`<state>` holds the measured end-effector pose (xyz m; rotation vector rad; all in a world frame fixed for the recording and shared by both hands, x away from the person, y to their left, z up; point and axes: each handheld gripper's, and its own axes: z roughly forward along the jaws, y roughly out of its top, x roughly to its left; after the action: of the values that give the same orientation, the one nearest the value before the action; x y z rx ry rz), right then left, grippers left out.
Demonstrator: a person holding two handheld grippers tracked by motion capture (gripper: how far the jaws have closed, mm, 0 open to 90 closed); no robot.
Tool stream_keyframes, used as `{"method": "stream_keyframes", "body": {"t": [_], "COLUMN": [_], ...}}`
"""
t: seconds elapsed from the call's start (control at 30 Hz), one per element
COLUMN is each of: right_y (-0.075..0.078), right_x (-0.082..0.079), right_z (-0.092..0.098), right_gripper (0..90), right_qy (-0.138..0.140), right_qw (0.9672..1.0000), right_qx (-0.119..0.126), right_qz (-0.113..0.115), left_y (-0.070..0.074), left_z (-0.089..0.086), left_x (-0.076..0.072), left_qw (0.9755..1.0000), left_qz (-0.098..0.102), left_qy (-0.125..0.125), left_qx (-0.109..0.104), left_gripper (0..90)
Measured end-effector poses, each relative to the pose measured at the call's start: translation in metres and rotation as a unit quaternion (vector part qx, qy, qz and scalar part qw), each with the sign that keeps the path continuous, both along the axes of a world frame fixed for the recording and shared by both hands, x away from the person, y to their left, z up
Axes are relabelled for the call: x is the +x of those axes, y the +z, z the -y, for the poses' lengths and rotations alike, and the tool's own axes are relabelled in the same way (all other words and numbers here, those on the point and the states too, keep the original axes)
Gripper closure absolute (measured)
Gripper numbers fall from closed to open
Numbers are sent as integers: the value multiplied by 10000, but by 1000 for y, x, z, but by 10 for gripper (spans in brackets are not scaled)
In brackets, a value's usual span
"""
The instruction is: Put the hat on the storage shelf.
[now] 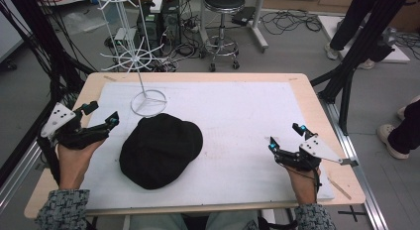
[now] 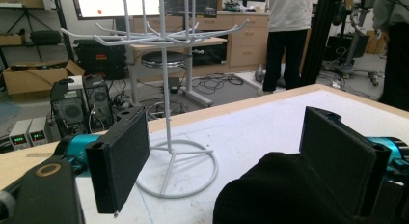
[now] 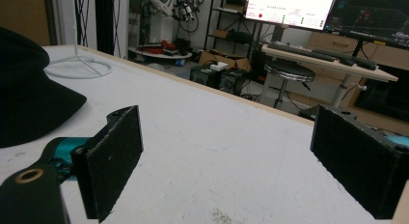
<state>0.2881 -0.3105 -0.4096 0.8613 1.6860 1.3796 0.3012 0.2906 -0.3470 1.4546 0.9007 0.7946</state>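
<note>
One black cap (image 1: pixel 161 150), one white wire rack (image 1: pixel 147 102), two tools.
Left tool (image 1: pixel 101 116), jaws wide and empty, sits just left of the cap; right tool (image 1: pixel 286 138), also wide, lies well right of the cap on the desk (image 1: pixel 237 121).

Table (image 1: pixel 317 111), white mat (image 1: pixel 237 126), cap (image 1: pixel 161 149), rack (image 1: pixel 147 102)

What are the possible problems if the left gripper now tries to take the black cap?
The left gripper is open beside the black cap; soft fabric may slip or bunch between its pads. The white wire rack stands just behind the cap, so a reach or lift might knock it over.
</note>
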Motion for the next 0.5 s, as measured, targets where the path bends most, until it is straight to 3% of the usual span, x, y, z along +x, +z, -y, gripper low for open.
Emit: {"method": "stream_keyframes", "body": {"t": [0.5], "right_y": [0], "right_x": [-1], "right_z": [1], "right_gripper": [103], "right_qy": [-30], "right_qw": [10000], "right_qx": [-21], "right_qz": [37], "left_y": [3], "left_z": [0], "left_x": [0], "left_qw": [9996], "left_qz": [4], "left_qy": [-244], "left_qx": [-160], "left_gripper": [175]}}
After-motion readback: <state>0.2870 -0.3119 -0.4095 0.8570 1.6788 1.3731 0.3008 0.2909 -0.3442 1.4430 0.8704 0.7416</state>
